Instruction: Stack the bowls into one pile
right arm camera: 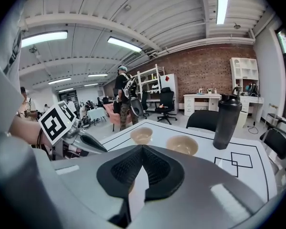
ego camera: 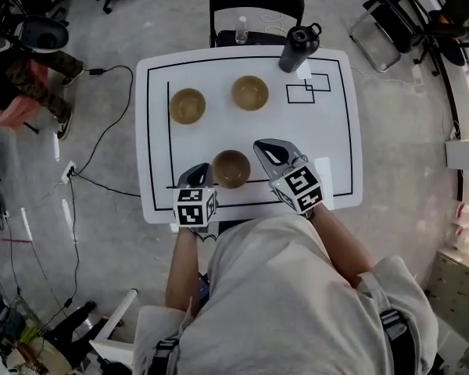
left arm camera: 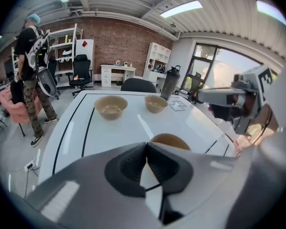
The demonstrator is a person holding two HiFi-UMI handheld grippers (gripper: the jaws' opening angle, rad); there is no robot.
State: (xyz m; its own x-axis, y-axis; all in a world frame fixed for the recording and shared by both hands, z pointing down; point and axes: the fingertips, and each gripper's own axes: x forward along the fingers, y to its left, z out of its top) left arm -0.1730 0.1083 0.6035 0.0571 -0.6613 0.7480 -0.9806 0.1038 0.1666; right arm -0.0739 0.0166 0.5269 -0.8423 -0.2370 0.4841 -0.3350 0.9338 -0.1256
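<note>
Three tan bowls stand apart on the white table [ego camera: 336,131]: one at back left [ego camera: 187,105], one at back middle [ego camera: 250,92], and one near the front edge [ego camera: 231,168]. My left gripper [ego camera: 197,170] hangs just left of the near bowl, jaws shut with nothing in them. My right gripper [ego camera: 264,145] sits just right of that bowl, its tips also closed and empty. In the left gripper view the near bowl [left arm camera: 170,140] peeks over the closed jaws [left arm camera: 146,144], with the other two bowls [left arm camera: 110,106] [left arm camera: 156,103] beyond. The right gripper view [right arm camera: 142,147] shows the two far bowls [right arm camera: 141,135] [right arm camera: 182,145].
A black shaker bottle [ego camera: 298,48] stands at the table's back right, beside drawn squares [ego camera: 309,88]. A black chair [ego camera: 256,6] with a clear bottle [ego camera: 241,30] is behind the table. A person [ego camera: 16,61] stands at far left; cables lie on the floor [ego camera: 102,131].
</note>
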